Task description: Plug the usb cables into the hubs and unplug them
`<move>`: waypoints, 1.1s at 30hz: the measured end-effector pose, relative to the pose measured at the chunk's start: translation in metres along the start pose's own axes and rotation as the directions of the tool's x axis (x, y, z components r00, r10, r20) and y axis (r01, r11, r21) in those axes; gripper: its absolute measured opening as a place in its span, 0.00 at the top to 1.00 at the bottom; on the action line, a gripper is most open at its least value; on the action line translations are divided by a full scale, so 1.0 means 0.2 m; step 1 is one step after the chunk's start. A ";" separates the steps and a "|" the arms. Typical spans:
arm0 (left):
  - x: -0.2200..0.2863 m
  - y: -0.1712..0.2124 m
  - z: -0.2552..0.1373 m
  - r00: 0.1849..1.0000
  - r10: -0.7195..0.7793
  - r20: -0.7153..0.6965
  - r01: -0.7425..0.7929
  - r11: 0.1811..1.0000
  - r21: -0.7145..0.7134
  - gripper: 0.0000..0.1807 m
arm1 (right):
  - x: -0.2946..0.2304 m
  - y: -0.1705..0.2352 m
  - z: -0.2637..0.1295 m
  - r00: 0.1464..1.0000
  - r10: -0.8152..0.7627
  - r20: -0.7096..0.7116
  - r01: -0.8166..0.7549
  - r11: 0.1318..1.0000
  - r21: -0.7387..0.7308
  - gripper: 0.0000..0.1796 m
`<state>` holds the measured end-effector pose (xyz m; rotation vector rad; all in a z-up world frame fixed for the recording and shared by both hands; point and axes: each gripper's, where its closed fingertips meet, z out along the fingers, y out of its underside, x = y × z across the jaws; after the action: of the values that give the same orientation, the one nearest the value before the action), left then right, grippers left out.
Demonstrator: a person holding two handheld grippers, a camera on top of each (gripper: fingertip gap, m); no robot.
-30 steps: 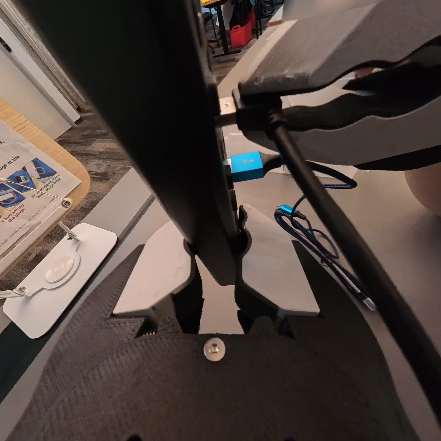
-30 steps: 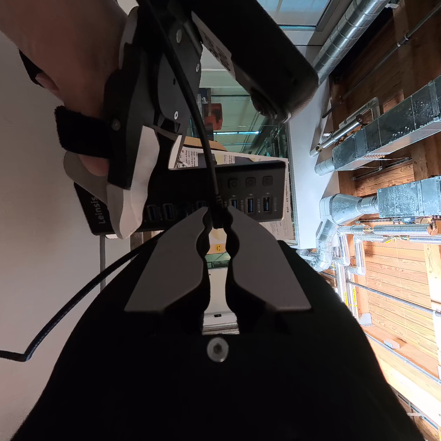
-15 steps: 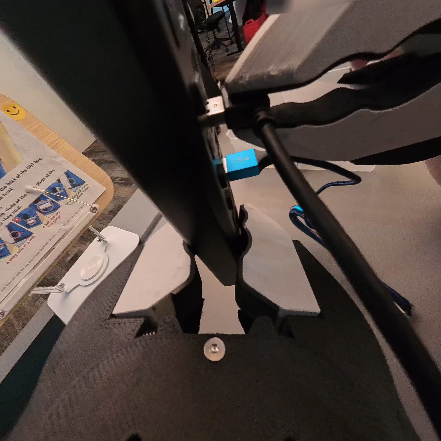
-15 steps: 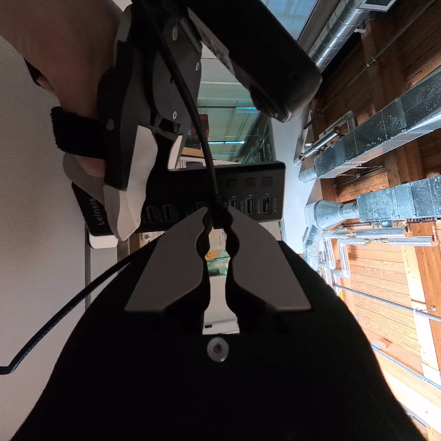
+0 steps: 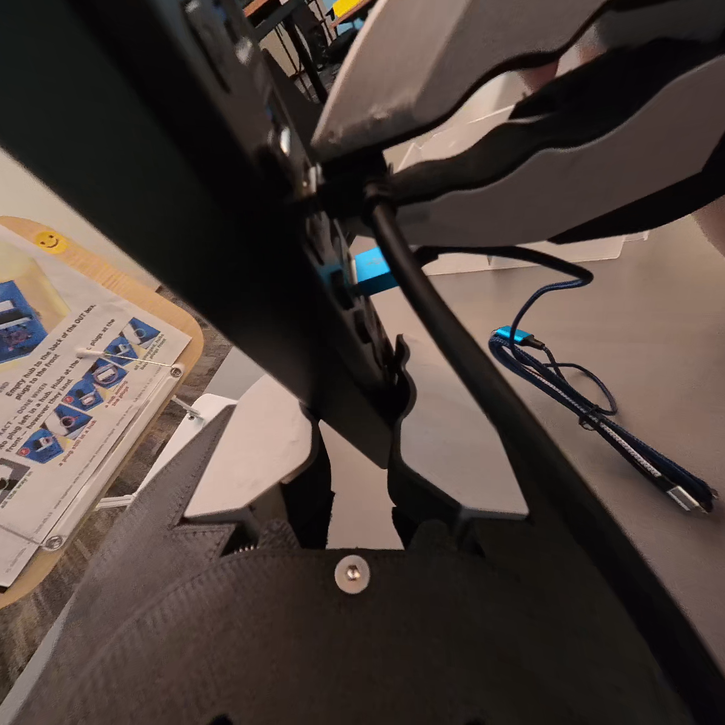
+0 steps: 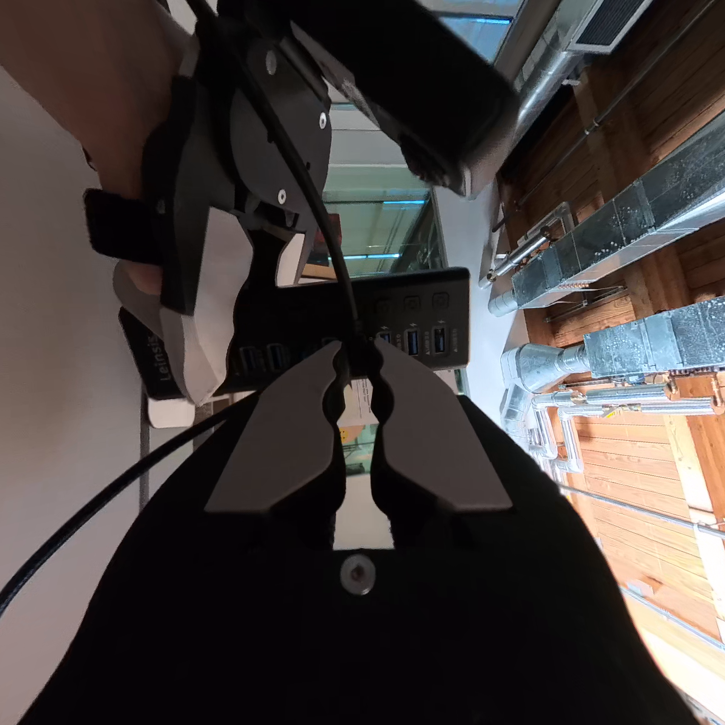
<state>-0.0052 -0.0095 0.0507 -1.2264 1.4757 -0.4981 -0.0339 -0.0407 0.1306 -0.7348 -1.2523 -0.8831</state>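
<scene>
Nearest the left camera, the left tool (image 5: 355,396) is pressed onto the lower end of the black hub (image 5: 188,164), one finger on each face, holding it lifted off the surface (image 5: 627,353) and tilted. The row of ports runs up the hub's edge away from the grip.

A little farther up that edge, a blue plug (image 5: 372,270) sits in one port, seated as far as can be told. Its cable loops down to a bundle of blue cable (image 5: 569,404) lying on the surface with a free metal plug at the near end.

Above the blue plug, the right tool (image 6: 357,353) pinches a black plug (image 5: 345,184) by its body, its black cable (image 5: 439,333) trailing down toward the camera. A sliver of the plug's metal shell shows against the hub's edge, so it looks only partly in the port. From the right camera the plug meets the middle of the port row, with at least five open ports visible on either side of it.

Farther back stand a sheet of printed instructions on a wooden board (image 5: 94,353) and a white stand (image 5: 204,408).

By my reading, one cable is in and the second is mid-insertion or mid-removal; the pictures cannot say which. Several ports remain unused.
</scene>
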 end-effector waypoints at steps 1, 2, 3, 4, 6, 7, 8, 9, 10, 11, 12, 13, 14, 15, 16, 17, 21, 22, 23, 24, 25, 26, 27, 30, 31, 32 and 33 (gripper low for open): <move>0.00 0.00 0.00 1.000 -0.004 -0.006 0.004 1.000 0.007 0.84 | 0.00 -0.01 -0.01 1.000 -0.012 -0.010 0.012 1.000 0.014 0.95; 0.00 -0.01 0.00 1.000 -0.011 -0.007 0.011 1.000 0.010 0.84 | 0.00 0.00 -0.01 1.000 -0.015 -0.008 0.015 1.000 0.012 0.95; 0.00 -0.01 0.00 1.000 -0.013 -0.013 0.013 1.000 0.013 0.83 | 0.00 0.00 0.00 1.000 -0.010 -0.003 0.010 1.000 0.001 0.95; 0.00 0.00 0.00 1.000 -0.019 -0.015 0.019 1.000 0.016 0.83 | 0.00 0.00 0.00 1.000 -0.015 0.000 0.015 1.000 -0.008 0.95; -0.01 0.00 0.00 1.000 -0.017 -0.018 0.017 1.000 0.018 0.83 | 0.00 -0.01 0.01 1.000 -0.028 -0.011 0.028 0.999 -0.024 0.95; -0.01 0.00 -0.01 1.000 -0.010 -0.017 0.010 1.000 0.024 0.83 | 0.00 -0.02 0.01 1.000 -0.024 -0.014 0.024 1.000 -0.014 0.95; -0.01 -0.01 -0.01 1.000 -0.010 -0.016 0.010 1.000 0.029 0.83 | 0.01 -0.02 0.01 1.000 -0.015 -0.020 0.015 1.000 -0.004 0.95; -0.01 -0.02 -0.01 1.000 -0.019 -0.015 0.019 0.999 0.033 0.84 | 0.02 -0.03 0.00 1.000 -0.007 -0.029 0.007 1.000 0.003 0.95; -0.01 -0.02 -0.01 0.999 -0.033 -0.008 0.033 0.999 0.034 0.84 | 0.02 -0.03 0.00 0.999 -0.010 -0.035 0.010 1.000 0.001 0.95; -0.03 -0.02 -0.01 0.998 -0.055 0.013 0.055 0.998 0.030 0.84 | 0.02 -0.02 0.01 0.999 -0.021 -0.041 0.021 1.000 -0.007 0.95; -0.05 -0.02 -0.01 0.996 -0.079 0.041 0.078 0.997 0.030 0.84 | 0.02 -0.01 0.01 0.998 -0.040 -0.056 0.039 0.999 -0.019 0.95; -0.08 -0.02 -0.01 0.994 -0.089 0.065 0.086 0.996 0.035 0.84 | 0.02 -0.01 0.02 0.996 -0.064 -0.069 0.062 0.998 -0.023 0.95; -0.10 -0.02 -0.02 0.992 -0.084 0.091 0.081 0.996 0.046 0.84 | 0.02 -0.01 0.02 0.993 -0.088 -0.083 0.086 0.996 -0.023 0.95; -0.12 -0.01 -0.03 0.990 -0.074 0.118 0.068 0.996 0.050 0.84 | 0.02 -0.01 0.03 0.989 -0.105 -0.102 0.103 0.994 -0.029 0.95; -0.14 -0.01 -0.03 0.988 -0.068 0.141 0.063 0.997 0.044 0.84 | 0.02 -0.01 0.04 0.987 -0.114 -0.116 0.110 0.993 -0.040 0.95; -0.15 0.00 -0.04 0.985 -0.073 0.158 0.068 0.997 0.034 0.85 | 0.01 -0.01 0.04 0.985 -0.119 -0.125 0.113 0.992 -0.051 0.95; -0.14 0.01 -0.02 0.972 -0.186 0.146 0.183 0.983 0.031 0.84 | 0.01 0.00 0.05 0.983 -0.120 -0.142 0.109 0.991 -0.079 0.95; -0.14 0.02 -0.02 0.969 -0.208 0.136 0.205 0.978 0.033 0.84 | 0.01 0.00 0.05 0.982 -0.124 -0.145 0.114 0.991 -0.075 0.95; -0.14 0.02 -0.02 0.969 -0.213 0.127 0.210 0.977 0.038 0.84 | 0.01 0.00 0.05 0.981 -0.127 -0.147 0.117 0.990 -0.081 0.94; -0.14 0.02 -0.02 0.969 -0.210 0.130 0.206 0.978 0.042 0.84 | 0.01 0.00 0.05 0.981 -0.126 -0.145 0.114 0.990 -0.088 0.95; -0.15 0.02 -0.02 0.968 -0.204 0.144 0.200 0.979 0.042 0.84 | 0.01 0.00 0.06 0.982 -0.116 -0.147 0.102 0.990 -0.099 0.95; -0.16 0.02 -0.03 0.969 -0.197 0.152 0.193 0.980 0.037 0.84 | 0.01 0.01 0.06 0.984 -0.107 -0.144 0.091 0.990 -0.109 0.95; -0.16 0.02 -0.03 0.969 -0.192 0.156 0.190 0.981 0.032 0.83 | 0.01 0.01 0.06 0.984 -0.106 -0.144 0.090 0.989 -0.115 0.95; -0.16 0.01 -0.04 0.970 -0.182 0.160 0.178 0.983 0.036 0.84 | 0.02 0.01 0.07 0.983 -0.111 -0.148 0.093 0.988 -0.122 0.95; -0.17 0.01 -0.04 0.970 -0.181 0.161 0.178 0.983 0.037 0.84 | 0.02 0.01 0.07 0.983 -0.110 -0.148 0.091 0.988 -0.127 0.95; -0.17 0.01 -0.04 0.970 -0.181 0.162 0.177 0.983 0.038 0.85 | 0.02 0.02 0.07 0.983 -0.111 -0.148 0.092 0.987 -0.129 0.95; -0.17 0.01 -0.04 0.970 -0.181 0.162 0.177 0.983 0.040 0.85 | 0.02 0.02 0.07 0.983 -0.109 -0.147 0.090 0.987 -0.132 0.96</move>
<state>-0.0182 0.0179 0.0669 -1.3553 1.2218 -0.5206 -0.0361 -0.0277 0.1365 -0.6929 -1.1119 -1.0877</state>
